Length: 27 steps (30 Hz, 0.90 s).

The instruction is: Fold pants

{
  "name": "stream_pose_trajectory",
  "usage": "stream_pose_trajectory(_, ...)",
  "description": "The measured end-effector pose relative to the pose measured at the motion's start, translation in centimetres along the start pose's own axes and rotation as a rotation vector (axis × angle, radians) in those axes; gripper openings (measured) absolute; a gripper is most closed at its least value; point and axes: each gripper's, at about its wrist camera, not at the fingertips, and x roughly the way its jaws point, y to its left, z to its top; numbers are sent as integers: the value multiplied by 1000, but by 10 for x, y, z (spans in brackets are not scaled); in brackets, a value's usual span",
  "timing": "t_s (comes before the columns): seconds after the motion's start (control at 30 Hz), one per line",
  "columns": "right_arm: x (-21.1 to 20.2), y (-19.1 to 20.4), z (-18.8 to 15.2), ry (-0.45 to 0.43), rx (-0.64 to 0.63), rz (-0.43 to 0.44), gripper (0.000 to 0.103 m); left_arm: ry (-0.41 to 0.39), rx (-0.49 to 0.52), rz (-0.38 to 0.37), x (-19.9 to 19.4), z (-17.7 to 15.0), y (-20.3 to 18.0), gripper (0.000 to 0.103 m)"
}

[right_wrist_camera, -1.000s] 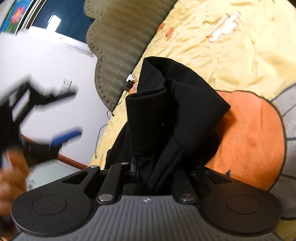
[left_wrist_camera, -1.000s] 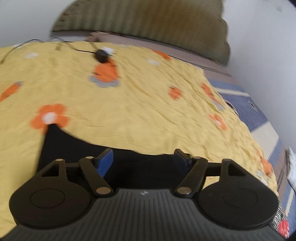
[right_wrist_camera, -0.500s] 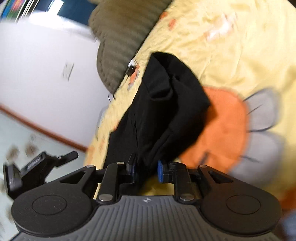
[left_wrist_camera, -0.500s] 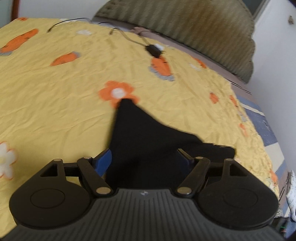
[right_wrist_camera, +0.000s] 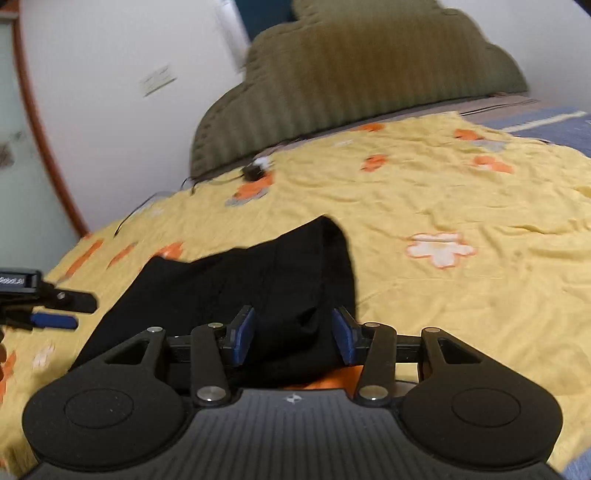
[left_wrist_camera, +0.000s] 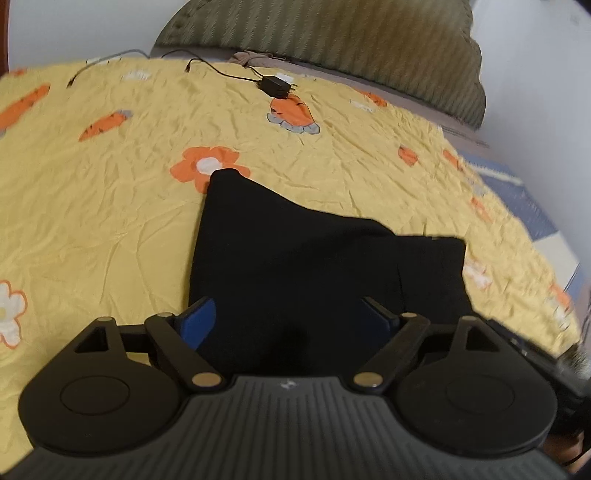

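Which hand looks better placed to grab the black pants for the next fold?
Probably the left gripper: its open jaws straddle the near edge of the black pants. The right gripper has just been opening, pads clear of the cloth.

Near end of the folded black fabric pants (left_wrist_camera: 295,266) hidden behind the gripper body; small black charger block (right_wrist_camera: 252,172) near the head edge of the yellow flower-print bedspread (right_wrist_camera: 461,295) blurred; green ribbed headboard cushion (left_wrist_camera: 332,33) cut off at top.

Pants (left_wrist_camera: 314,266) on bed (left_wrist_camera: 92,221)
Charger (left_wrist_camera: 274,85) at 12 o'clock beyond pants; headboard (left_wrist_camera: 332,40) behind it; pants before both grippers.
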Motion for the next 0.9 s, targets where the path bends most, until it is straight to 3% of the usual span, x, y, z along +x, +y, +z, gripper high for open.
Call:
stream_pose_trajectory(0.07,5,11,-1,3,-86,15,43,1,22,5,2,-3,-6,83)
stream_pose_trajectory(0.2,9,24,-2,43,-258,-73,5,1,34,15,3,-6,-11,87)
stream_pose_trajectory(0.5,-20,26,1,-21,-341,-121,1,18,8,47,11,-6,-5,88)
stream_pose_trajectory(0.7,2,18,-19,95,-322,-172,4,29,18,60,14,-9,-2,91)
stream_pose_trajectory(0.83,-24,19,8,-67,-236,-264,4,15,-2,51,14,-6,8,93)
stream_pose_trajectory(0.9,-22,23,21,-85,-201,-177,4,38,-3,41,20,-6,10,94)
